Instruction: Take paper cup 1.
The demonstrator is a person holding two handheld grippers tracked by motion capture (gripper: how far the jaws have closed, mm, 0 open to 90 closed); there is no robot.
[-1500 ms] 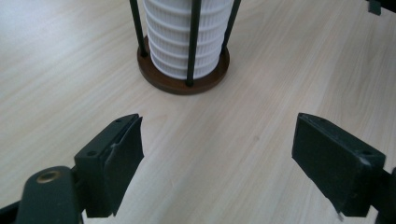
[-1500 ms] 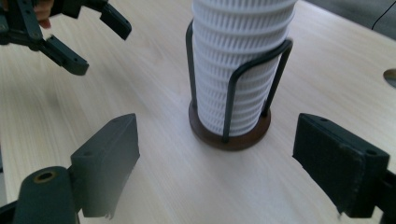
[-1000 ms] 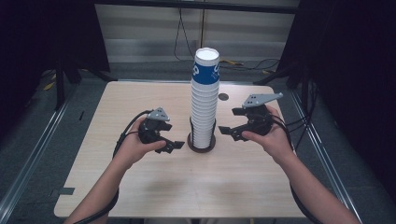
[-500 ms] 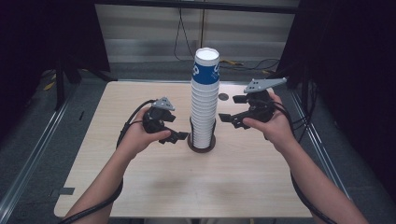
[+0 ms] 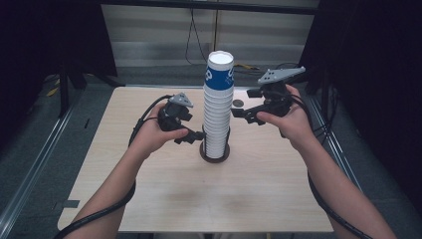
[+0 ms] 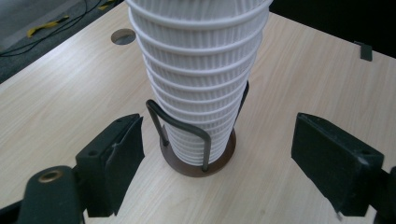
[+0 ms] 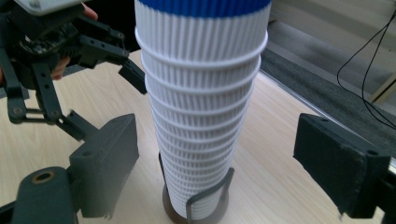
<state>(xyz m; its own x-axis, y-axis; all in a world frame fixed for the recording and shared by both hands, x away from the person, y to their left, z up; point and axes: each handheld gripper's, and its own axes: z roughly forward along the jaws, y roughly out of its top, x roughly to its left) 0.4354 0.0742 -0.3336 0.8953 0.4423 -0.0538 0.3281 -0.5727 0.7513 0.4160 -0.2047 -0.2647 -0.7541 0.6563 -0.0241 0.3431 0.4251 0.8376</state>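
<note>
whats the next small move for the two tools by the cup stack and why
Probably bring the right tool in a little and close it on the tall stack of white ribbed paper cups. Its jaws stand open to either side of the stack without touching, and the left tool, also open, waits low by the round dark wire holder.

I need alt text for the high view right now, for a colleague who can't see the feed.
A tall stack of white ribbed paper cups, the top one banded blue, stands in a dark wire holder at the middle of a light wooden table. A person's left hand-held gripper and right hand-held gripper flank the stack, jaws open, not gripping it.
</note>
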